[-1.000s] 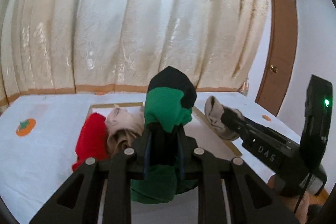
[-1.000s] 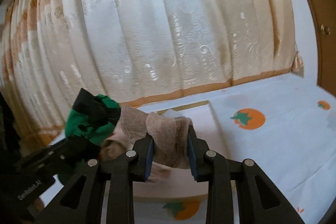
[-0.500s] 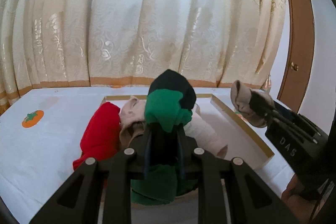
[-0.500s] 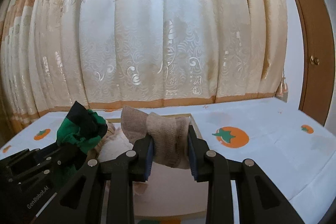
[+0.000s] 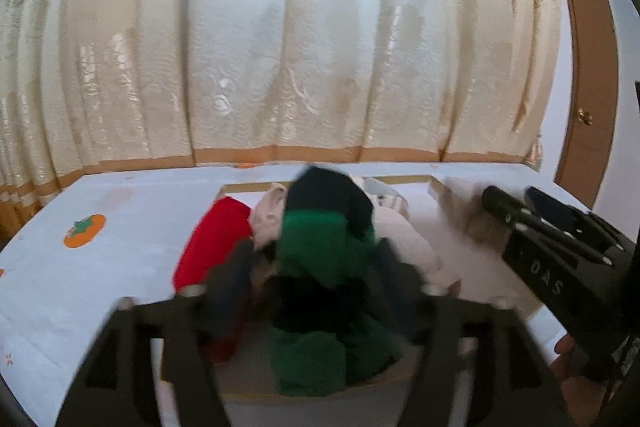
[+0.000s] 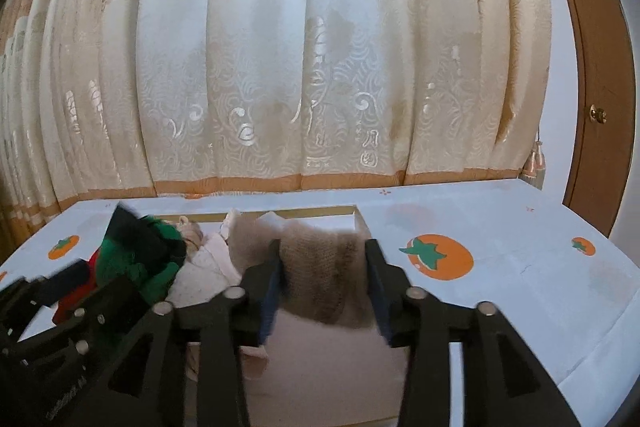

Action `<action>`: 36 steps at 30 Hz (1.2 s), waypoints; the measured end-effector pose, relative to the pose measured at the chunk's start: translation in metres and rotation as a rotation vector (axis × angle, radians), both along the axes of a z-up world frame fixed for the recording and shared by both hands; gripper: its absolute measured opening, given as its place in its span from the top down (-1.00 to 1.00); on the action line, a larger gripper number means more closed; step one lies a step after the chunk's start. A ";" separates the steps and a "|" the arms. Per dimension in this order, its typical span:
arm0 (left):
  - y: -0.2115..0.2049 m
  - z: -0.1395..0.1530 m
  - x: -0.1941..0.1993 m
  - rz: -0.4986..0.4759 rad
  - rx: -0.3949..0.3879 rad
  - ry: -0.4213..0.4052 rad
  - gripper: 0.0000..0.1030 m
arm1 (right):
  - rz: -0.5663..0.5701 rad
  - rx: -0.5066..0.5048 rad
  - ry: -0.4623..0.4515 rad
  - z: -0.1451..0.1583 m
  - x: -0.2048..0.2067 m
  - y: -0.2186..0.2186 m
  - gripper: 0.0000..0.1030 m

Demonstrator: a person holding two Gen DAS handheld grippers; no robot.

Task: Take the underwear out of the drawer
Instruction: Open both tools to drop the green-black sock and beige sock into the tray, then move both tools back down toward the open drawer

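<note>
A shallow wood-rimmed drawer (image 5: 400,179) lies on a white cloth and holds a red garment (image 5: 216,239) and pale pink ones (image 5: 400,239). My left gripper (image 5: 316,267) is opening over the drawer's near end. A green and black garment (image 5: 320,247) stands loose between its spread, blurred fingers. My right gripper (image 6: 324,267) is opening too, over the drawer's right part (image 6: 312,211). A beige knit garment (image 6: 324,267) sags between its pads with a blurred lower hem. The right gripper (image 5: 516,207) also shows at the right of the left wrist view.
A cream patterned curtain (image 6: 320,67) hangs along the table's far edge. A brown door (image 6: 592,87) stands at the right. The tablecloth carries orange fruit prints (image 6: 438,257). A hand (image 5: 564,347) shows under the right gripper.
Both grippers' jaws have spread apart, so the green garment and the beige one are no longer pinched. Both grippers have tipped downward, bringing more of the drawer into view.
</note>
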State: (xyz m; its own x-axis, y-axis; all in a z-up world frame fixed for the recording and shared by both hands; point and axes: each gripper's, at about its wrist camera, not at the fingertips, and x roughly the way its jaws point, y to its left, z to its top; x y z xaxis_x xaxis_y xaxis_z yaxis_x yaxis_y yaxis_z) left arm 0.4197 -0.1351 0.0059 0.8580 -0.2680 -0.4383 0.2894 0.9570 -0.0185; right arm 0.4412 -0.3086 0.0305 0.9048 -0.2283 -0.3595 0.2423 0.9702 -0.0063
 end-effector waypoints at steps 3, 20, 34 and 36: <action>0.000 0.001 -0.004 0.009 0.006 -0.023 -0.48 | -0.014 -0.010 -0.046 0.002 -0.009 0.001 -0.58; 0.017 0.008 -0.017 0.132 -0.034 -0.119 -1.00 | -0.032 0.037 -0.129 0.007 -0.029 -0.007 -0.68; 0.043 0.010 -0.034 0.129 -0.124 -0.114 -1.00 | -0.036 0.077 -0.199 0.011 -0.049 -0.012 -0.68; 0.050 0.011 -0.039 0.128 -0.140 -0.105 -1.00 | -0.041 0.083 -0.211 0.012 -0.051 -0.014 -0.68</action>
State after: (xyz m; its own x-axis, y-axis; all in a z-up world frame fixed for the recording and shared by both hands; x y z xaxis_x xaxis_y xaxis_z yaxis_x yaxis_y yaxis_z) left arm 0.3804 -0.0855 0.0164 0.9278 -0.2060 -0.3111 0.1731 0.9763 -0.1303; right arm 0.3899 -0.3228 0.0425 0.9526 -0.2436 -0.1821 0.2687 0.9546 0.1285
